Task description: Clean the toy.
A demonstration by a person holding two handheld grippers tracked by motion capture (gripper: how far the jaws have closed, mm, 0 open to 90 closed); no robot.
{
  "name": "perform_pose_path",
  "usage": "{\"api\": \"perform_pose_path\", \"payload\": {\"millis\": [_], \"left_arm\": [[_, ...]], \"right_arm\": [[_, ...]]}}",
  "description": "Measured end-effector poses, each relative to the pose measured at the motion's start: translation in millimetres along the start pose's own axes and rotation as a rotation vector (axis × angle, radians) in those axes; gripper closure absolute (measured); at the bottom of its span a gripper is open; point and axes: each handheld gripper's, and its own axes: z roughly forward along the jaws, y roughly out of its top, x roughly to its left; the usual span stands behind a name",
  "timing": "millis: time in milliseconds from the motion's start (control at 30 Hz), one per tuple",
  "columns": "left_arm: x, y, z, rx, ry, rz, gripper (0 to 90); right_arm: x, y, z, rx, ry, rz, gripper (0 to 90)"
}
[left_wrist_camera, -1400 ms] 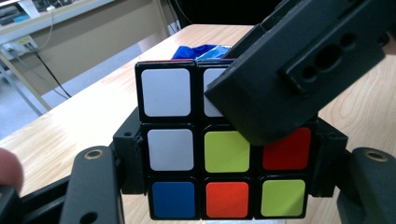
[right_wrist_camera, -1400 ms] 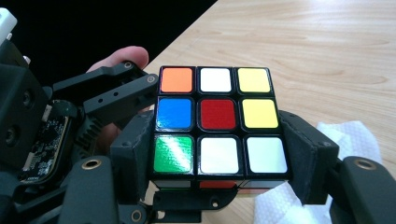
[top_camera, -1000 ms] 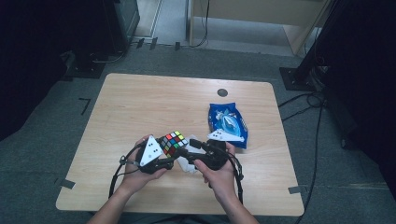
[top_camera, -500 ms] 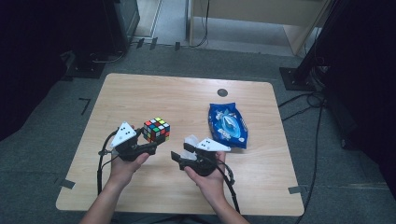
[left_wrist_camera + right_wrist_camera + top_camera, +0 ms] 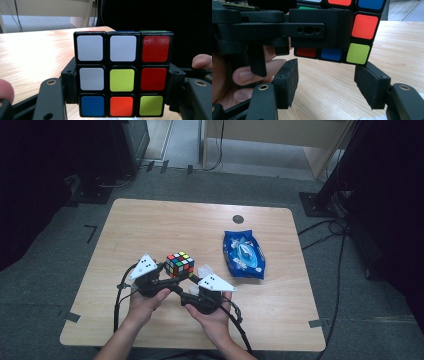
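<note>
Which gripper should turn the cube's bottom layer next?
Right. The left gripper is already shut on the cube, holding it above the table; the right gripper is open just beneath its bottom layer.

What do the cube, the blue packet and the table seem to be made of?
Cube: apparently hard plastic, black frame with glossy coloured tiles that reflect light. Blue packet: probably thin plastic film, shiny and creased. Table: pale wood or wood-look laminate, with visible grain and a smooth, faintly glossy finish; which of the two is unclear.

Left gripper (image 5: 167, 272) jaws clamped, right gripper (image 5: 192, 287) jaws parted (closing slightly)
</note>
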Motion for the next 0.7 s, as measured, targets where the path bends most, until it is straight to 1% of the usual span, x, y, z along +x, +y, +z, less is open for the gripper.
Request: {"api": "perform_pose_path", "payload": {"millis": [100,167,267,333,367,467,567,700], "left_arm": [[-1.3,-0.7,0.8,-0.003,0.003,-0.006,34.1],[-1.5,-1.0,1.2,-0.002,0.001,-0.009,34.1],[-2.2,-1.0,1.4,0.000,-0.002,-0.004,34.1],[-3.3,-1.7,2.3,0.010,0.001,0.001,34.1],[-3.4,-1.8,2.6,0.007,-0.002,-0.006,34.1],[-4.3,-2.1,3.4,0.012,-0.002,0.001,34.1],[-5.3,-2.8,4.4,0.010,0.000,-0.008,34.1],[-4.7,-3.1,4.6,0.010,-0.010,-0.027,34.1]], "right_arm": [[0.0,-1.1,0.0,-0.010,-0.006,0.017,37.1],[0.5,-1.9,0.4,-0.012,-0.014,0.019,37.0],[0.9,-2.4,0.9,-0.013,-0.021,0.017,36.5],[1.0,-2.0,0.1,-0.028,-0.038,0.017,35.8],[0.3,-0.9,-0.4,-0.032,-0.042,0.013,35.6],[-0.3,-1.5,-0.2,-0.036,-0.044,0.011,36.1],[0.3,-2.1,0.0,-0.035,-0.046,0.010,35.9],[0.7,-2.7,0.7,-0.042,-0.049,0.017,35.3]]}}
